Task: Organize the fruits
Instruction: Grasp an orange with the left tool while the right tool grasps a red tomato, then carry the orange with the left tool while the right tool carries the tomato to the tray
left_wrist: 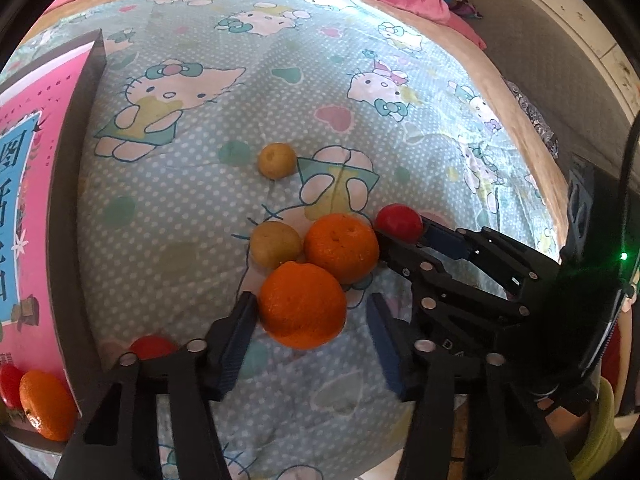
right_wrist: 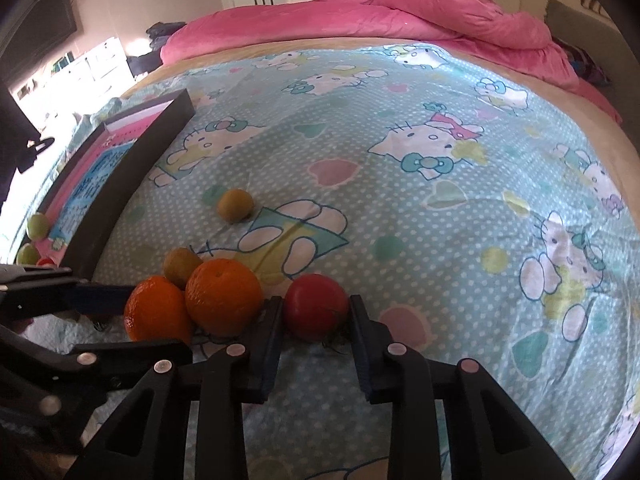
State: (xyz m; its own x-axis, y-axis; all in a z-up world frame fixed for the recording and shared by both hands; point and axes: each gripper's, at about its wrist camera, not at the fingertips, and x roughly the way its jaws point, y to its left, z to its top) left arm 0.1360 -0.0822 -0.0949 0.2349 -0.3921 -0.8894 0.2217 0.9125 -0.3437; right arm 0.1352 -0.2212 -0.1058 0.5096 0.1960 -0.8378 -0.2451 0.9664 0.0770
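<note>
On the blue cartoon-cat bedsheet (left_wrist: pixel 240 128), a dark-rimmed pink tray (left_wrist: pixel 80 184) at frame left holds a small orange (left_wrist: pixel 46 404). Mid-frame, two yellow-brown round fruits (left_wrist: pixel 276 160) sit by a second round orange (left_wrist: pixel 342 247). The left gripper (left_wrist: pixel 310 332) straddles the near round orange (left_wrist: pixel 302 306), jaws wide, left pad touching. The right gripper (right_wrist: pixel 316 334), half open, brackets a red tomato-like fruit (right_wrist: pixel 316 306).

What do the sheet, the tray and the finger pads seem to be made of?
Sheet: soft woven cloth, matte; it wrinkles and dents under the fruit. Tray: probably printed cardboard, with a glossy pink floor and a dark, stiff rim. Finger pads: blue and ribbed, likely rubber on black plastic links.
</note>
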